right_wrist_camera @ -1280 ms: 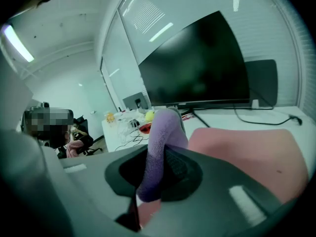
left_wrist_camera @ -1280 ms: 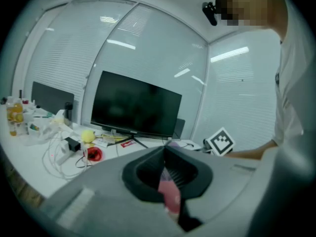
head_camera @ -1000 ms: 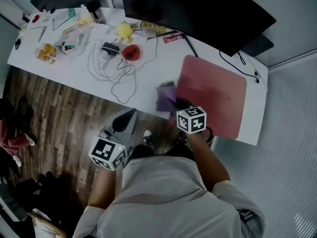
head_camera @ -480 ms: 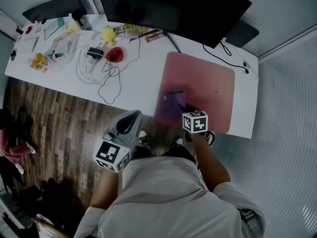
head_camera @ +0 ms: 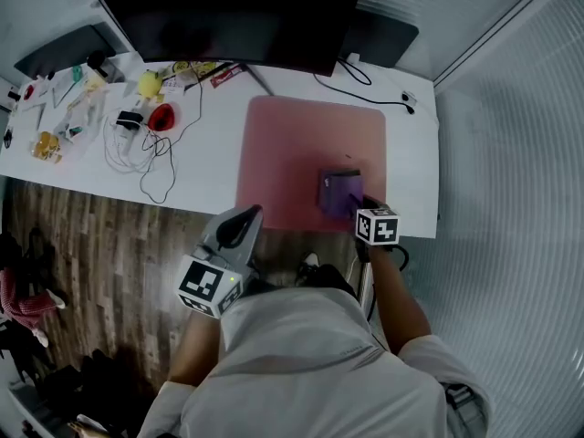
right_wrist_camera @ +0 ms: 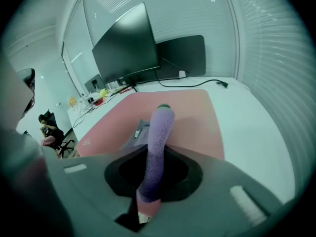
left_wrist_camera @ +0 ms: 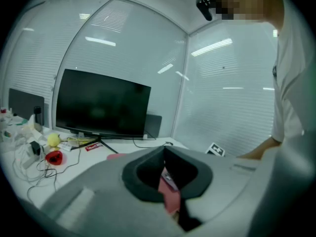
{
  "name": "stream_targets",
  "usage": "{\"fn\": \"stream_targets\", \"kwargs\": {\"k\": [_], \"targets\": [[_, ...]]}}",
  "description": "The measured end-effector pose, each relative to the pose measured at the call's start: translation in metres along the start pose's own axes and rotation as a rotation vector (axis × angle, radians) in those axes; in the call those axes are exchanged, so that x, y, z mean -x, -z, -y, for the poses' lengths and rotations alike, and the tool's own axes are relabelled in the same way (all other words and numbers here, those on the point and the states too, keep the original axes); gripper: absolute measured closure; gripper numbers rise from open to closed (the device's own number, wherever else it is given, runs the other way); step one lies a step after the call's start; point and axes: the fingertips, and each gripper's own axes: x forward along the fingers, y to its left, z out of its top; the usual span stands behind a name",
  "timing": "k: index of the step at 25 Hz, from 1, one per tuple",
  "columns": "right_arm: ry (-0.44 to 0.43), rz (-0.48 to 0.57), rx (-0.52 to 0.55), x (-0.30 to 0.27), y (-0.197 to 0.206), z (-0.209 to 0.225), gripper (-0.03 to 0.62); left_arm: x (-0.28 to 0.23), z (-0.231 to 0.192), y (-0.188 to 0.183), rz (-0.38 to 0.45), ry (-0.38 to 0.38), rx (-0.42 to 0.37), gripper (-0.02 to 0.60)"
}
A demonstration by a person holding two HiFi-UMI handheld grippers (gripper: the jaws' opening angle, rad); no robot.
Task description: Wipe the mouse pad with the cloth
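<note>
Mouse pad (head_camera: 292, 144) under cloth (head_camera: 339, 192); right gripper (right_wrist_camera: 150, 181) clamps it

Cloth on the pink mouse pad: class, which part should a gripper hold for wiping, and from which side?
Pinch the cloth by its bunched end, coming from the near side. It is limp and folded, so the right gripper, shut on that fold, leaves the rest trailing over the mouse pad.

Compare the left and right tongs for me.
The right tongs clamp the purple cloth; the left tongs hold nothing. The right tongs are over the pink pad; the left tongs are off the pad, near the front edge of the table. Both are shut.
</note>
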Motion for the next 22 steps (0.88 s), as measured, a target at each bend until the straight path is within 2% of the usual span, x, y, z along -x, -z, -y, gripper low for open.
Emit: {"fn": "stream_targets", "kwargs": {"k": [4,9,13,15,18,22], "targets": [[0.077,0.013,-0.032,0.030,0.012,0.062,0.540,-0.028,0.037,-0.001,0.002,0.049,-0.016,0.580],[0.171,0.049,-0.127,0.074,0.029,0.127,0.540,-0.051,0.075,-0.002,0.008,0.101,-0.033,0.578],[0.220,0.096,-0.199,0.103,0.038,0.157,0.540,-0.056,0.089,0.002,0.003,0.119,-0.033,0.580],[0.205,0.147,-0.215,0.115,0.031,0.153,0.540,-0.056,0.089,0.005,0.002,0.115,-0.015,0.580],[0.140,0.237,-0.201,0.129,-0.002,0.123,0.540,-0.050,0.081,0.005,0.007,0.096,0.005,0.580],[-0.023,0.301,-0.174,0.127,-0.050,0.051,0.540,-0.032,0.064,-0.001,0.018,0.056,0.020,0.580]]}}
